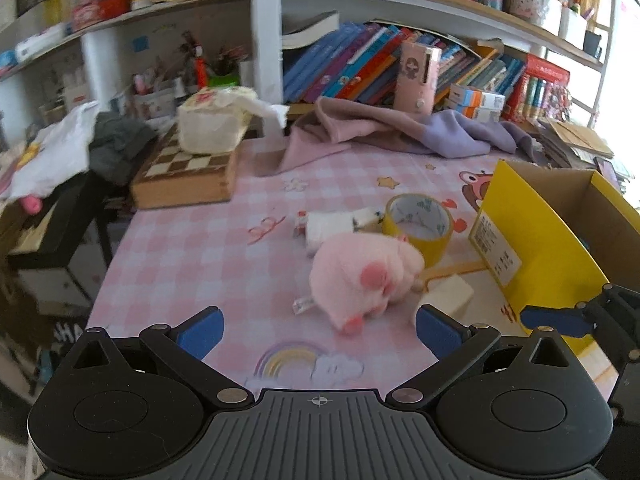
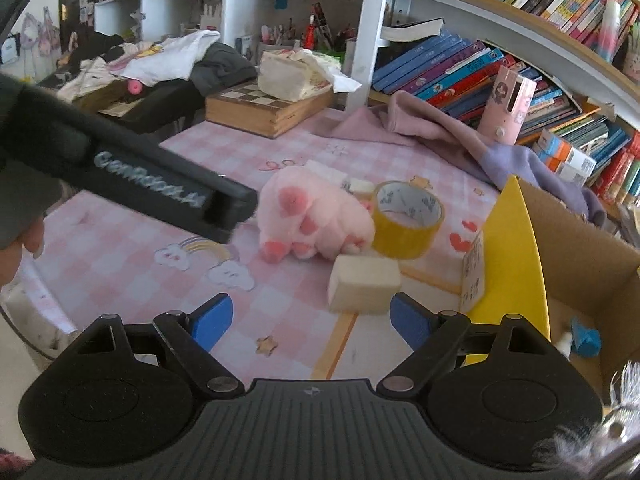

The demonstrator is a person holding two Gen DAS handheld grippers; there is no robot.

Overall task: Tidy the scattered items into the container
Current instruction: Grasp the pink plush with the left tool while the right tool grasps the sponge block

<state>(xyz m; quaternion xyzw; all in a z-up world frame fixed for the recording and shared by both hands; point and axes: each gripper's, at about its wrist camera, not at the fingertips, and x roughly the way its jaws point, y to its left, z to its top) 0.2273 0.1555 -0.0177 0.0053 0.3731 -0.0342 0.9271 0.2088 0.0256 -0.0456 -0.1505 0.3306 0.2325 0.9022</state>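
Note:
A pink plush toy lies on the pink checked table, also in the right wrist view. Behind it are a yellow tape roll and a white rolled item. A cream block lies beside the plush. The yellow cardboard box stands at the right. My left gripper is open and empty, just short of the plush. My right gripper is open and empty, just short of the cream block.
A chessboard box with a tissue pack on it sits at the back left. A pink and purple cloth lies at the back before the bookshelf. The box holds a small blue item. The left gripper's body crosses the right wrist view.

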